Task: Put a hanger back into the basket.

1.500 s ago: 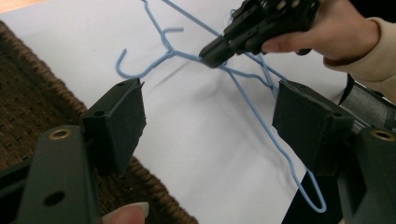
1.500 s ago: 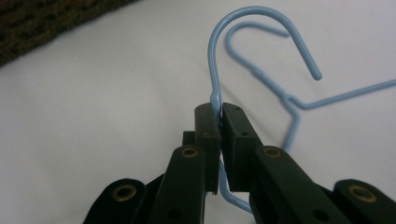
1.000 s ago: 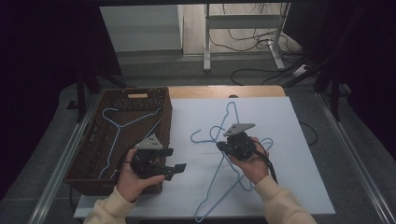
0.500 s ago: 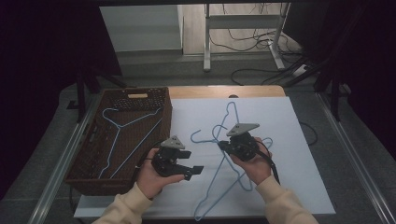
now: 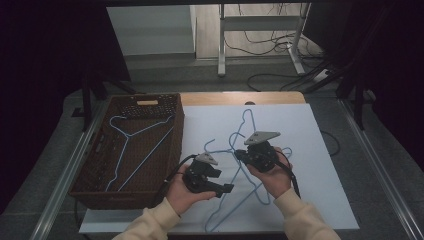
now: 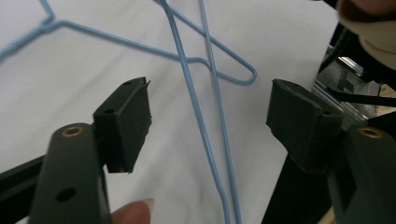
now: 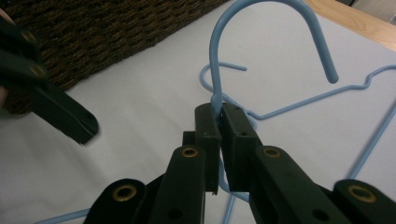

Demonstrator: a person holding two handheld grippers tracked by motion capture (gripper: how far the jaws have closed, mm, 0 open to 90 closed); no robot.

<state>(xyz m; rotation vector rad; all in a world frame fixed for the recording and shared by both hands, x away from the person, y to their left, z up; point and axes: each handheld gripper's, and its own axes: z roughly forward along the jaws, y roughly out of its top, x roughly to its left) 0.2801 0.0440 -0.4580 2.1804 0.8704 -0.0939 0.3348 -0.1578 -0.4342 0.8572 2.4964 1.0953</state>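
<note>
- High view: blue wire hangers (image 5: 240, 170) lie tangled on the white sheet (image 5: 310, 165) of the worktop, right of the basket (image 5: 102, 195), which already holds one hanger (image 5: 135, 145).
- Hangers of this kind look light and springy; the thin coated wire is likely slick, so a pinch on a straight run may slide or let the frame swing.
- Best hold, I judge, is the neck just under the hook (image 7: 261, 28), where the twisted wire gives the pads something to bite and the frame hangs balanced.
- Crossed wires could drag a neighbour along when one is lifted; a second hold on the lower frame would help part them.
- Right tool (image 7: 219, 116): jaws together, clamped on the neck of a hanger below its hook, seen close in the right gripper view; in the high view it sits over the middle of the pile (image 5: 260, 155).
- Left tool (image 6: 210, 121): jaws apart and wide, though they have just been closing a little. In the left gripper view two blue wires run between the pads (image 6: 130, 116) without touching either; nothing is gripped yet.
- In the high view the left tool (image 5: 225, 189) sits low beside the tangle, just left of the right hand (image 5: 272, 175), pointing toward the long wires.
</note>
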